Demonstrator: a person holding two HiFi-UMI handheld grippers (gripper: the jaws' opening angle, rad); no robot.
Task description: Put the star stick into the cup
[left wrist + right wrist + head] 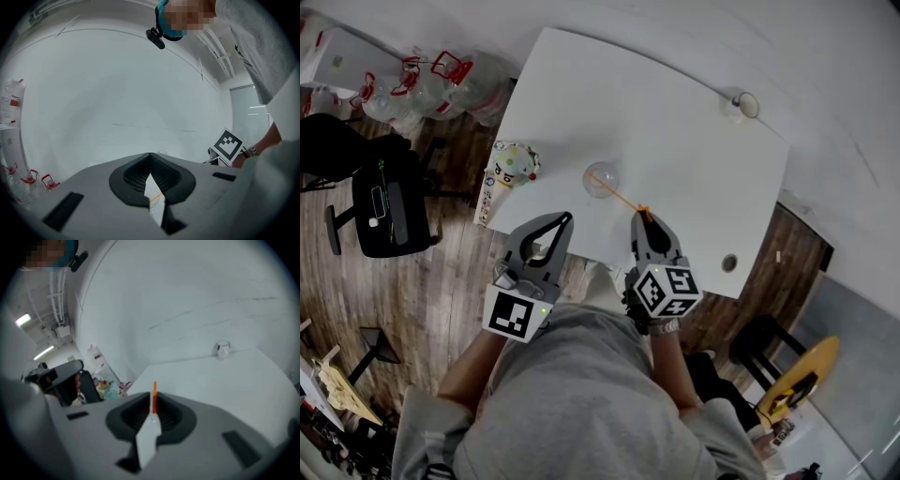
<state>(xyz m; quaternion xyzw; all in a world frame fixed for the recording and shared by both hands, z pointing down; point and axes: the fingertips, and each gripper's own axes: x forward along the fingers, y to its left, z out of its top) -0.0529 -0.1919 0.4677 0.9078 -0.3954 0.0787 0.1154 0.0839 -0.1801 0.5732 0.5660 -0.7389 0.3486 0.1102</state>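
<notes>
the right gripper [643, 218] clamped the orange star stick [623, 198], angled so its far end reached the clear cup [602, 179], while the left gripper [566, 220] waited closed and empty.

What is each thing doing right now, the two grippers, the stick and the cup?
Right hand-held gripper: shut on the star stick.
Left hand-held gripper: shut, holding nothing.
Star stick: pinched at one end, other end reaching over the cup.
Cup: upright on the table; whether the stick is inside, I cannot tell.
</notes>
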